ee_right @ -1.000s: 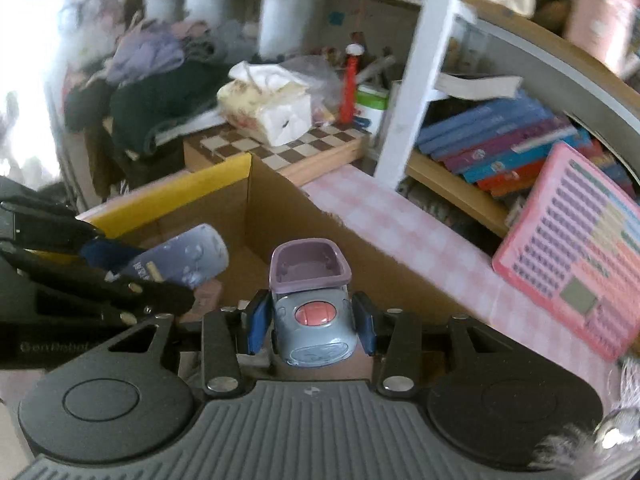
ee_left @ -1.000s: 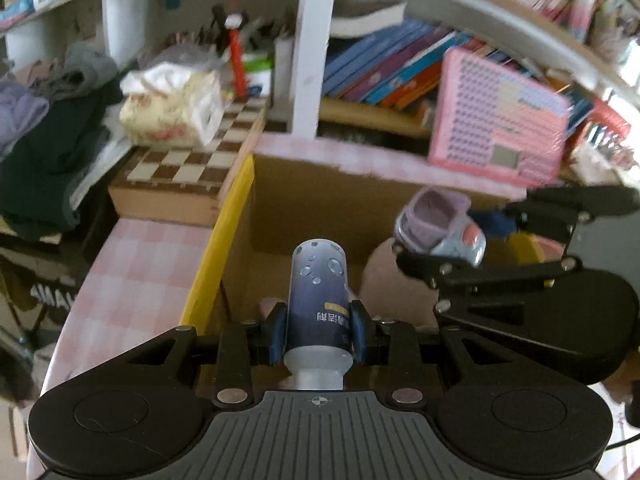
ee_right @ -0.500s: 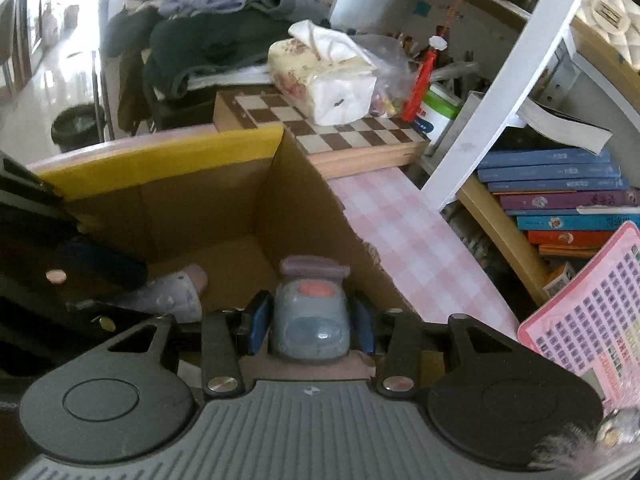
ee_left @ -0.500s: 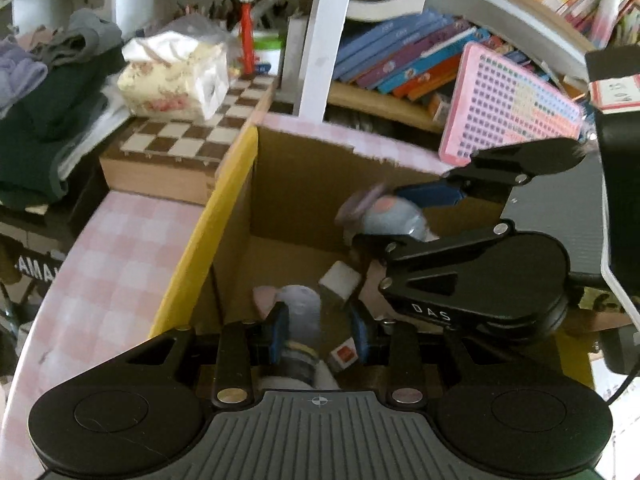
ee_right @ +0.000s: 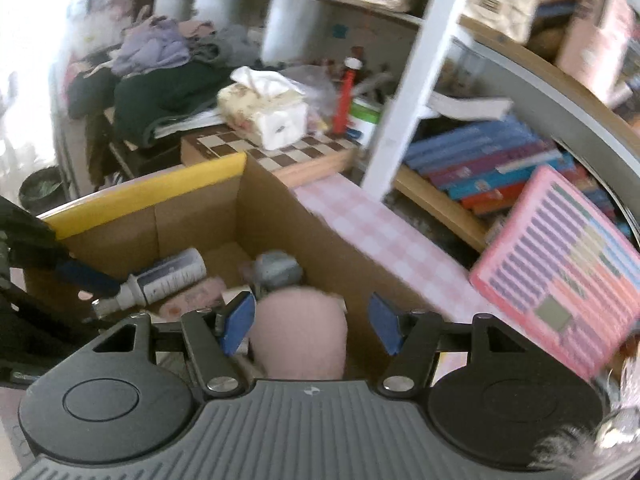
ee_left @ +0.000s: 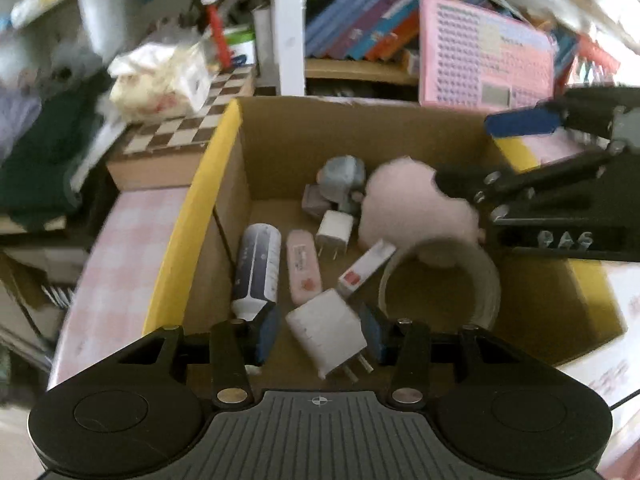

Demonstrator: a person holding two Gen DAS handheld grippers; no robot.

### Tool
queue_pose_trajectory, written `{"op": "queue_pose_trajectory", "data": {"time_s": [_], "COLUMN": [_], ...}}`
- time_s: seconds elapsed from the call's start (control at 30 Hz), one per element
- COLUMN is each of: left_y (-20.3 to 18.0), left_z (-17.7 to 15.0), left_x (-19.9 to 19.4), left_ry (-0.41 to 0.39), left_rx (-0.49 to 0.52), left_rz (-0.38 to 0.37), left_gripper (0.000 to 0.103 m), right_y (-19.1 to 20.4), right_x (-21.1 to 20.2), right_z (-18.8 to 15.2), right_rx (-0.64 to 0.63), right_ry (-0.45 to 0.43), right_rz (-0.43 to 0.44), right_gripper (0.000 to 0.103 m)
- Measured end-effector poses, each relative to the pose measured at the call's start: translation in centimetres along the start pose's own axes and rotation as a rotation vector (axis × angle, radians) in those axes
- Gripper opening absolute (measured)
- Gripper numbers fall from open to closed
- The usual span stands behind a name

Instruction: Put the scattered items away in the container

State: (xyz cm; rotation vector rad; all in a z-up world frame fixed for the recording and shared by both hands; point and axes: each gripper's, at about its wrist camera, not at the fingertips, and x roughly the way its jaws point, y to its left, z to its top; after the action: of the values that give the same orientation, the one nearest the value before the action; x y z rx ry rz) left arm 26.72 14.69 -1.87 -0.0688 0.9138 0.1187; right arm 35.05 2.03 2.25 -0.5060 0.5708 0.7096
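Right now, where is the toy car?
In the left wrist view, the toy car lies inside the cardboard box near its far wall, between a white charger and the pink plush.

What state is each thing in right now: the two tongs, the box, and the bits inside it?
Left tongs: open, nothing gripped, jaws just opened wider.
Right tongs: open, empty, jaws just opened wider.
Cardboard box: open-topped, partly filled.
Blue bottle: lying on its side in the box.
Toy car: tipped over, at the far wall.
White charger: lying flat, prongs toward the camera.
Tape roll: resting in the box.
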Motion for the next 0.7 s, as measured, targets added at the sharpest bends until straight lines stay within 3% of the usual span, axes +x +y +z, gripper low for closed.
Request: {"op": "queue_pose_trajectory", "data": {"time_s": [0.23,0.4,0.5,0.7], "left_y": [-0.2,0.1,0.5,-0.1], "left_z": [-0.8,-1.2,-1.2,-1.4], "left_x": [-1.3,-1.8,-2.9,-6.9], "left_ry": [0.006,-0.01,-0.08,-0.24], "left_rx": [-0.058,-0.089,-0.113,-0.053], "left_rz": [-0.025,-0.054,-0.069,-0.082], "left_gripper": [0.044,0.045,0.046,0.063], "right_y": [1.7,2.2,1.7,1.9], "right_x": [-1.3,-1.2,-2.1,-5.4], "right_z": [-3.6,-4.0,-3.6,-3.0], "right_rx": [-0.065,-0.102,-0.036,0.069], "right_ry": [0.015,0.013,-0.016,-0.079], "right_rz": [-0.035,-0.05,-0.049,-0.047], "right_gripper": [0.062,0.062,0.062,0.062]}}
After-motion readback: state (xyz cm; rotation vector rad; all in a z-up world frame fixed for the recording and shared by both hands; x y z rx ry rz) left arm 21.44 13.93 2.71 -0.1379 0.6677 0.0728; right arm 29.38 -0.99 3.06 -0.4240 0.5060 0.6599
